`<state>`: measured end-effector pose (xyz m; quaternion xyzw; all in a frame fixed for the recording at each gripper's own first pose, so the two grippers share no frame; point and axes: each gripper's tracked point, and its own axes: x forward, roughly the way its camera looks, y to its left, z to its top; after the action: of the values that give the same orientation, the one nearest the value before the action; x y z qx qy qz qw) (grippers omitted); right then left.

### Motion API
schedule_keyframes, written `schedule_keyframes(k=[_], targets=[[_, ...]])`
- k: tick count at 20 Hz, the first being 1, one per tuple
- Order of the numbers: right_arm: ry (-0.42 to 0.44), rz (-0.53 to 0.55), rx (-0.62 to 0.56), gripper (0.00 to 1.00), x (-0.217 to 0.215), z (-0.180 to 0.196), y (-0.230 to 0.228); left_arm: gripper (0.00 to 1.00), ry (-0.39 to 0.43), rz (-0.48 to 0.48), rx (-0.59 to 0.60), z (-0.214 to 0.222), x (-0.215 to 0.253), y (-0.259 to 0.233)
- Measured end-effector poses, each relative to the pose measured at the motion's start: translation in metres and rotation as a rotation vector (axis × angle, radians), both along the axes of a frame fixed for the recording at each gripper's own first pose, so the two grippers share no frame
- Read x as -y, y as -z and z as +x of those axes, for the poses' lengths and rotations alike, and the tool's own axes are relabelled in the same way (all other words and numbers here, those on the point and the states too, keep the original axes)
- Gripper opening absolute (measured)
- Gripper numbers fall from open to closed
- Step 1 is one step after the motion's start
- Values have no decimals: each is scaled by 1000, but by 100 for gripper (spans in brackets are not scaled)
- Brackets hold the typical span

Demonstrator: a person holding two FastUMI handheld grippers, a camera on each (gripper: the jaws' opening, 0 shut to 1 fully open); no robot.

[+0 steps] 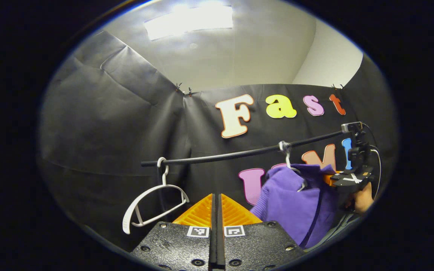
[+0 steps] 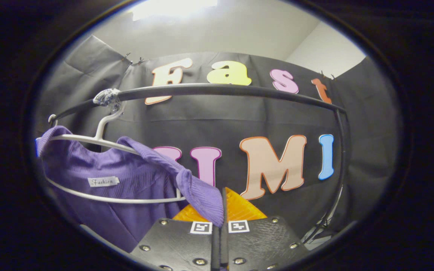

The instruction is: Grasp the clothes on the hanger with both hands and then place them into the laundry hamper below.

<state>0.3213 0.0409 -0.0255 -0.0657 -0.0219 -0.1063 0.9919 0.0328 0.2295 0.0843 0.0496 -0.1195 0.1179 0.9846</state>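
A purple knit garment (image 2: 126, 177) hangs on a white hanger (image 2: 89, 139) from a black rail (image 2: 220, 89). My right gripper (image 2: 222, 205) is shut on the garment's shoulder, with a fold of purple cloth pinched between the fingers. In the left gripper view the same garment (image 1: 296, 203) hangs at the right, and the right gripper (image 1: 327, 179) meets its far shoulder, held by a hand (image 1: 364, 199). My left gripper (image 1: 217, 205) is shut with nothing in it, just left of the garment and below the rail (image 1: 239, 153).
An empty white hanger (image 1: 153, 205) hangs tilted near the rail's left end. The rail bends down into a black upright (image 2: 342, 158) at the right. Black cloth walls stand close behind the rail.
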Motion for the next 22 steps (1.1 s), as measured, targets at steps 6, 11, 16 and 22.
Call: schedule_keyframes(k=[6,11,16,22], targets=[[-12,1,28,1,-6,-2,-8,0,114,-53,-81,14,38,51],[-22,-52,22,1,-11,-7,-4,16,304,-57,-175,27,117,93],[-57,-74,11,1,-19,-10,3,83,265,-53,-241,43,144,130],[-88,-76,0,1,-26,-14,10,89,-48,28,-210,54,88,140]])
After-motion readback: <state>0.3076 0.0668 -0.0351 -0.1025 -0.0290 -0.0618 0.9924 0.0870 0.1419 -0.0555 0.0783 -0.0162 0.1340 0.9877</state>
